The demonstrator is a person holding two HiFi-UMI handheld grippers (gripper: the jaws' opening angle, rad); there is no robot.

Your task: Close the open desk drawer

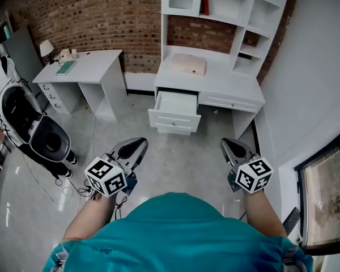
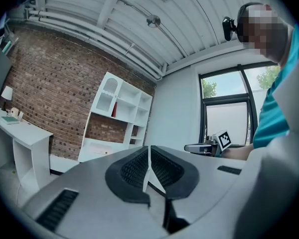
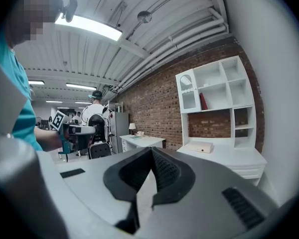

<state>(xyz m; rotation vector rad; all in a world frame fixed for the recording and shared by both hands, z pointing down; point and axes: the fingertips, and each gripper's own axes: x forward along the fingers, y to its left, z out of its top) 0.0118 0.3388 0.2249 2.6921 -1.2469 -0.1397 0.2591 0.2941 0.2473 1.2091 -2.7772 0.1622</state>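
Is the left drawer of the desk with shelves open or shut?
Open: the drawer sticks out from the desk, its inside showing.

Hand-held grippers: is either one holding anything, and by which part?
Nothing is held. The left hand-held gripper and the right hand-held gripper are both shut and empty, well short of the open desk drawer.

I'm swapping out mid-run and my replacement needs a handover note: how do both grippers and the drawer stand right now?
Left gripper: shut, empty, well short of the desk.
Right gripper: shut, empty, also short of it.
Drawer: pulled out, at the white desk's left in the head view.
Done: nothing; neither gripper touches the drawer.
Left to do: approach, push it in until flush.
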